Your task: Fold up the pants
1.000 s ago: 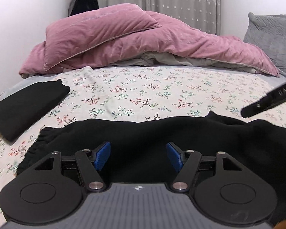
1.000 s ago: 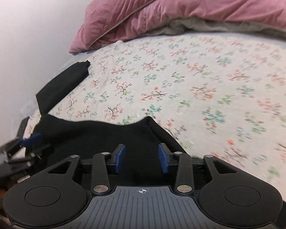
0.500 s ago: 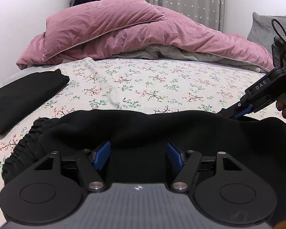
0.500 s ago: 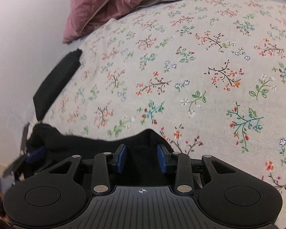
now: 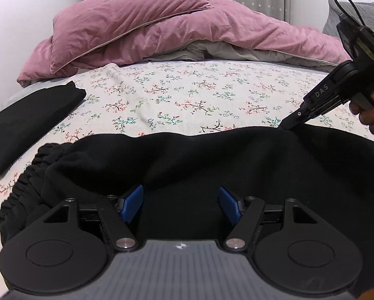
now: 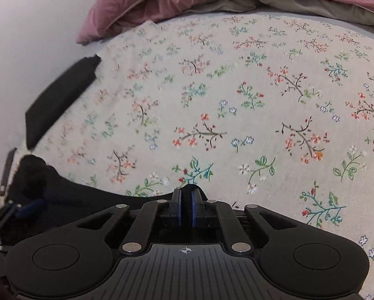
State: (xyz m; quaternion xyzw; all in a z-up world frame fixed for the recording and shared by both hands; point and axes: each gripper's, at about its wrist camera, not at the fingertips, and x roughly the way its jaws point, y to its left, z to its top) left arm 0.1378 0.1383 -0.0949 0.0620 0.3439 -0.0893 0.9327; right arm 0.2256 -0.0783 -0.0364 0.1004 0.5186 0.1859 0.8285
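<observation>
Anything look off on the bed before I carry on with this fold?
Only the pants themselves: the elastic waistband is bunched and rumpled at the left end, not laid flat. The right tongs are shut on the pants' far edge; the left tongs are open above the cloth. The folded black garment lies neatly.

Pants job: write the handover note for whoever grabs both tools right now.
Right tool: shut on the far edge of the pants.
Left tool: open, low over the pants near the waistband, gripping nothing.
Pants lie spread across the near part of the bed. A folded black garment sits at far left.
Done: right grip only. No fold visible.
Left: close the left tool on the fabric, then probably fold.
</observation>
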